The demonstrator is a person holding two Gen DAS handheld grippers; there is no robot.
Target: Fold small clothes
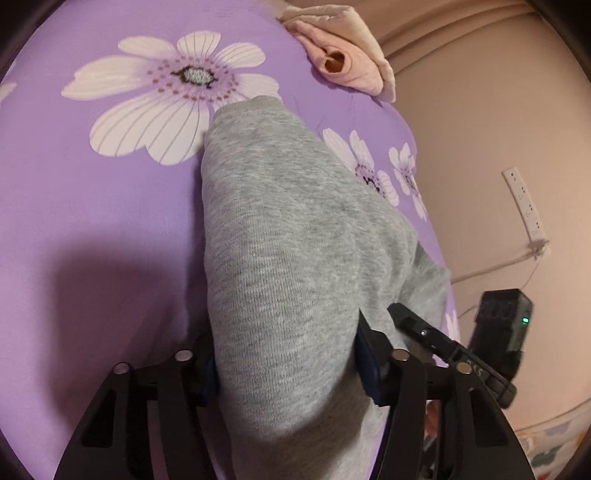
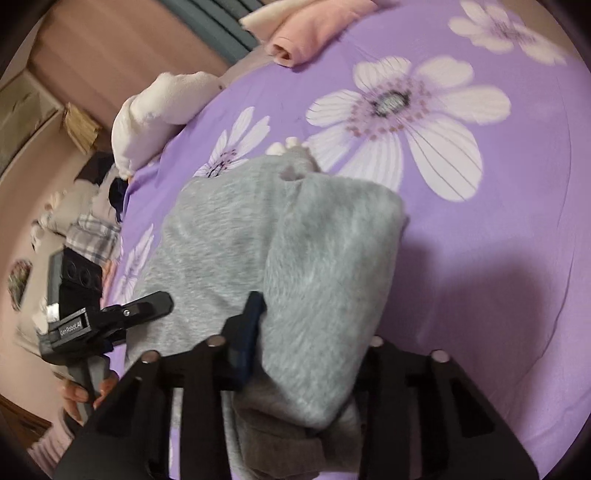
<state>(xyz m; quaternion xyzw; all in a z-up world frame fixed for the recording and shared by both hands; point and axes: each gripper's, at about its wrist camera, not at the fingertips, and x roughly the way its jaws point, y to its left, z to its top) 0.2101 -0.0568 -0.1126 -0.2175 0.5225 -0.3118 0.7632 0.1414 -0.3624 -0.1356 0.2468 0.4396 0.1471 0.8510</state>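
A small grey knit garment (image 1: 295,236) lies on the purple flowered bedsheet (image 1: 92,221). In the left wrist view, my left gripper (image 1: 290,373) is shut on a thick fold of it, with grey cloth bulging between the fingers (image 1: 369,369). In the right wrist view, my right gripper (image 2: 310,354) is shut on another fold of the same garment (image 2: 325,266); its left finger (image 2: 247,332) presses the cloth and its right one is hidden under it. Each gripper shows in the other's view: the right (image 1: 454,354) and the left (image 2: 110,317).
Folded pink clothes (image 1: 343,59) lie at the far edge of the bed, also in the right wrist view (image 2: 314,26). A white garment (image 2: 159,110) hangs over the bed edge. A white power strip (image 1: 524,206) is on the floor. Plaid cloth (image 2: 92,236) lies beside the bed.
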